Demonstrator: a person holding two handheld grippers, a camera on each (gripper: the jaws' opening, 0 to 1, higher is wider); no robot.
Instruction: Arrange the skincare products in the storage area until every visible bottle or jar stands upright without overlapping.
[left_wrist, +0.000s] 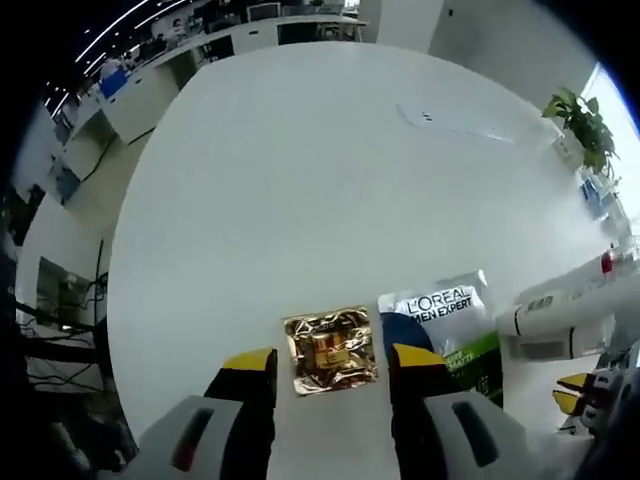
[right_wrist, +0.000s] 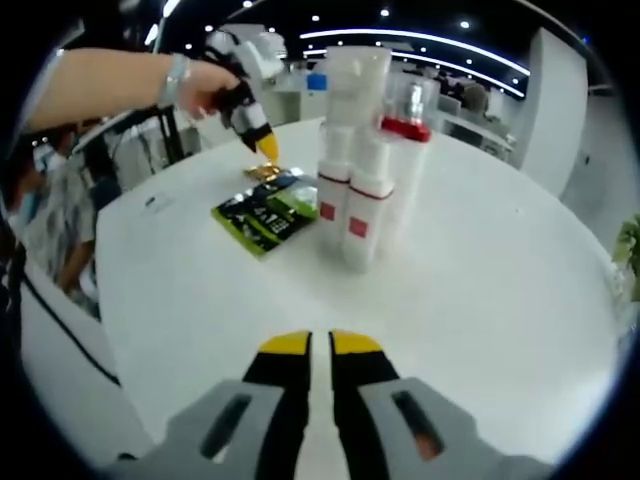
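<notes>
The left gripper (left_wrist: 330, 375) is held with its fingers wide over the white worktop (left_wrist: 300, 180). A gold foil sachet (left_wrist: 331, 351) lies flat between the yellow tips, at 12 o'clock from them, crinkled and glossy, roughly square (no long axis can be told). Whether the tips touch it cannot be told. Just beside it, at 2 o'clock, lies a flat silver-and-green pouch (left_wrist: 450, 325), printed and smooth.

In the right gripper view the right gripper (right_wrist: 309, 345) is seen with fingers narrow, nearly together, holding nothing. The bottles (right_wrist: 360, 150) stand upright in a tight cluster at 12 o'clock, well apart from it: white, cylindrical, smooth plastic, red-banded, one with a red collar under a clear cap. The pouch (right_wrist: 268, 212) lies at 11 o'clock, beside the cluster.

The left gripper is judged nearer the sachet, so the next grasp is likely its own.
</notes>
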